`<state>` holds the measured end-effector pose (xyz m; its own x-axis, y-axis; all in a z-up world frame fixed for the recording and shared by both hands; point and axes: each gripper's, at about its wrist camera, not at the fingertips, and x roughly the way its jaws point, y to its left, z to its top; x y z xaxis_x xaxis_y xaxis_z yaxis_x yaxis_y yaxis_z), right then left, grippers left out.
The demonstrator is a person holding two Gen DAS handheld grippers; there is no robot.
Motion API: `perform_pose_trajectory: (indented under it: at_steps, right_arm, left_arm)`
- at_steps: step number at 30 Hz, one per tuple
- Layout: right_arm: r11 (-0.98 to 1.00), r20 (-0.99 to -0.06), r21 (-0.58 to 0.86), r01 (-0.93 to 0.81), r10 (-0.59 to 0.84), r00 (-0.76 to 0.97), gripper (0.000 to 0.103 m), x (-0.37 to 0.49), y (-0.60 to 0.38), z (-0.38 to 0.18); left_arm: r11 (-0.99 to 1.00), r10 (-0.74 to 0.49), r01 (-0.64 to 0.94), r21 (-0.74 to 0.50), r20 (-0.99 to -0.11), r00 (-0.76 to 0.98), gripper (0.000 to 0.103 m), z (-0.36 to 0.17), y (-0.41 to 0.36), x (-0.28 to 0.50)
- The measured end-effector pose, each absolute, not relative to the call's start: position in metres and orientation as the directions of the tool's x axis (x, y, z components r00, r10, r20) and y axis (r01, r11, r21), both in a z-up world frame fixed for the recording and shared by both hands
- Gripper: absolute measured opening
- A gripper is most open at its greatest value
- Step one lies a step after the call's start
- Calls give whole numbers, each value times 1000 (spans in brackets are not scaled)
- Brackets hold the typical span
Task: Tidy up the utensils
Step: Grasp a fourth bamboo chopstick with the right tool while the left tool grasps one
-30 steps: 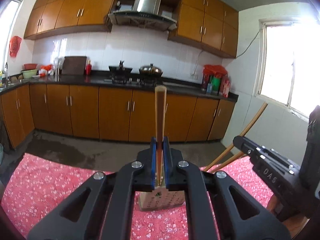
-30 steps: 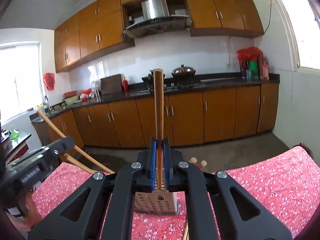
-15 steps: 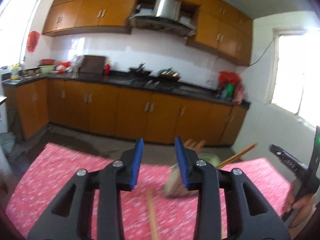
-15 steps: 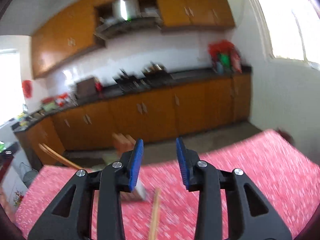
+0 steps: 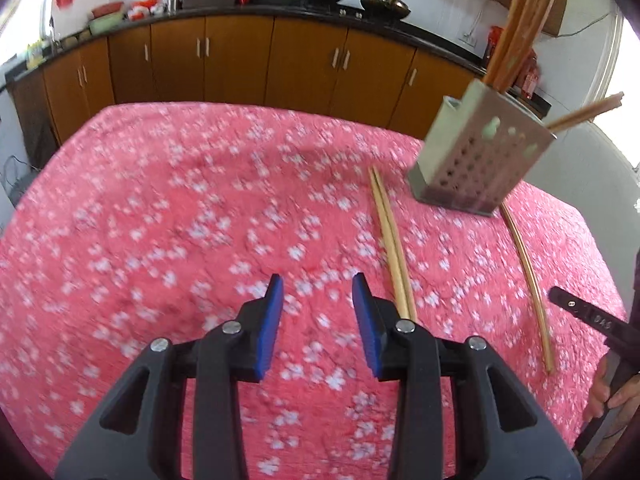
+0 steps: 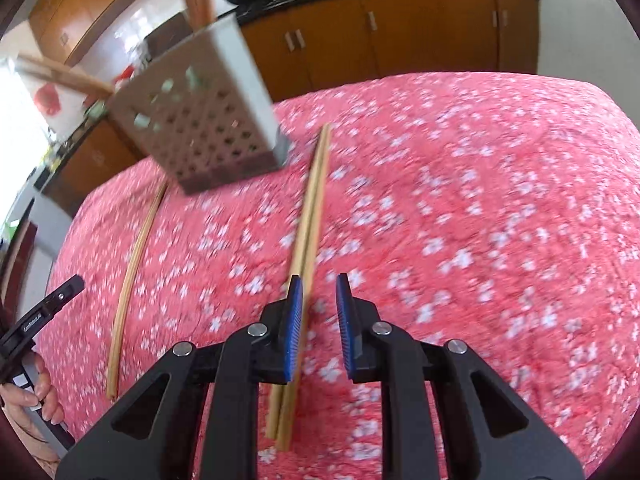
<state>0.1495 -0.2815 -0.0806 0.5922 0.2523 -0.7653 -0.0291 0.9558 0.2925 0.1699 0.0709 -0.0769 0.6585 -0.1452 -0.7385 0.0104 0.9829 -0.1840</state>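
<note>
Utensil holder (image 5: 478, 160) on tablecloth (image 5: 180, 220), chopstick pair (image 5: 390, 240) left of it, apparently single stick (image 5: 528, 280) right

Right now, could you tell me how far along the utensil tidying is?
Done: several chopsticks stand in the perforated holder. In hand: nothing; the left gripper is open, the right gripper closing on air. Left: a chopstick pair and a single chopstick lying on the red cloth.
</note>
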Motion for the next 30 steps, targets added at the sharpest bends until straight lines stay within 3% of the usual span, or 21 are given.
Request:
perform_pose_trajectory:
  at_steps: [9,17,30]
  right_arm:
    - [992,-786,125,-5,102,609,12,152,-275,-84]
    - [988,-787,153,-24,136,601,12,149,-278,-90]
    - [987,-777,157,-34,144,613,12,144,-279,-92]
  left_arm:
    - [978,-203,97,-183,-751,629,30,-86,37,166]
    - [981,-195,139,-138,-780,595,21,-96,18,164]
    - [987,-117,157,-26,-792,600,16,-104,-1,168]
